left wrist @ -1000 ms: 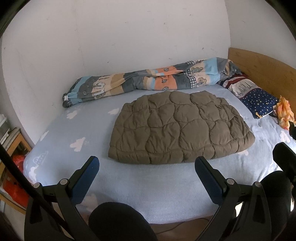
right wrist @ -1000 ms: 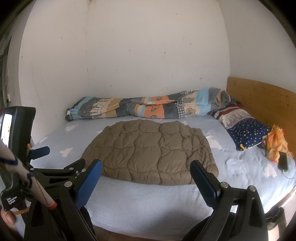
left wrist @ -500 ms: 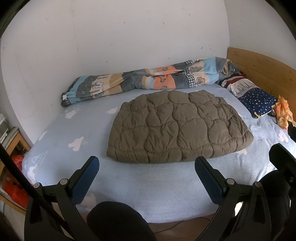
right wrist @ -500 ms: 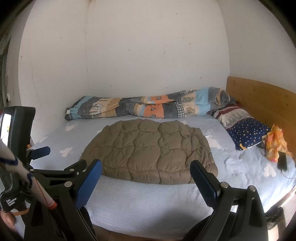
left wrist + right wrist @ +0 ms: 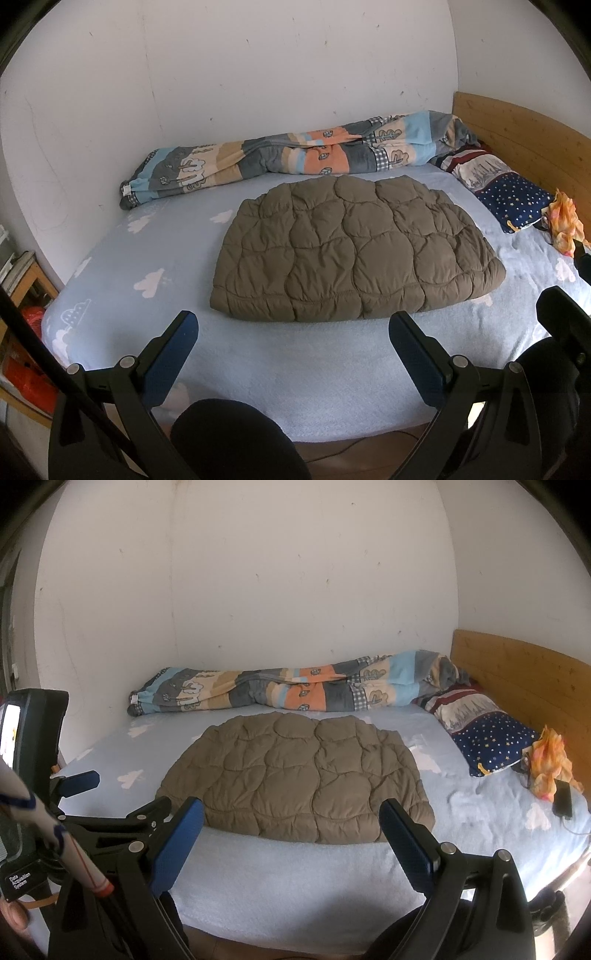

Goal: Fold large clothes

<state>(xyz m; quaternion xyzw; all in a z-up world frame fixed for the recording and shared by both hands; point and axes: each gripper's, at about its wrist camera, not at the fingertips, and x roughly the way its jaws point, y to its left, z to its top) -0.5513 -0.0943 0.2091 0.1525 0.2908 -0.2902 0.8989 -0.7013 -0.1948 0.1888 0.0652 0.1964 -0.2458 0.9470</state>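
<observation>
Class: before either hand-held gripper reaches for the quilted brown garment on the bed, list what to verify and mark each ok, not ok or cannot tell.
1. Left hand-held gripper open, holding nothing: ok.
2. Right hand-held gripper open, holding nothing: ok.
3. Brown quilted garment flat on the bed sheet: ok.
4. Nothing lying on the garment: ok.
5. Patterned duvet and pillow apart from it: ok.
6. Already folded, or how many layers: cannot tell.

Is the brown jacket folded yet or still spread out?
Folded: the jacket lies as a compact padded slab, no sleeves showing, with a doubled near edge.
</observation>
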